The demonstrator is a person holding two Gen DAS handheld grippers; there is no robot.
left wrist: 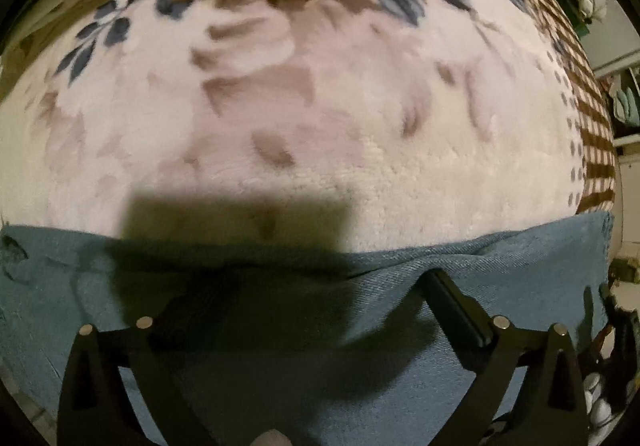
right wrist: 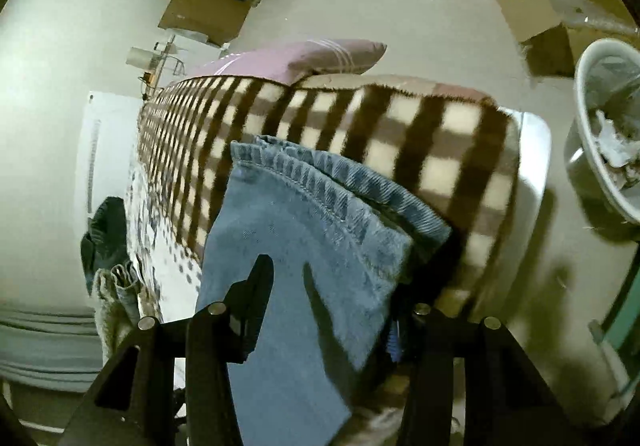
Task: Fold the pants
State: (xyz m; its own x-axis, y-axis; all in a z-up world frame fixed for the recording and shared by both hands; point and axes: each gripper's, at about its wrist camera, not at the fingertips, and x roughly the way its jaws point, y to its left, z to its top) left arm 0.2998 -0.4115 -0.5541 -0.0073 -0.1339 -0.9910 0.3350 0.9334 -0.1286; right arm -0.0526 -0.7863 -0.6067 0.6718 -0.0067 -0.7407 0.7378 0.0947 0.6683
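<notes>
Left tool (left wrist: 304, 298) spread above pants (left wrist: 500, 266)

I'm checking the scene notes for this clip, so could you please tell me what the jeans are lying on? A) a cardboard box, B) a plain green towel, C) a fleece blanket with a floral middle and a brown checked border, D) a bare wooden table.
C: the jeans lie on the plush blanket, floral in the left wrist view and checked in the right.
</notes>
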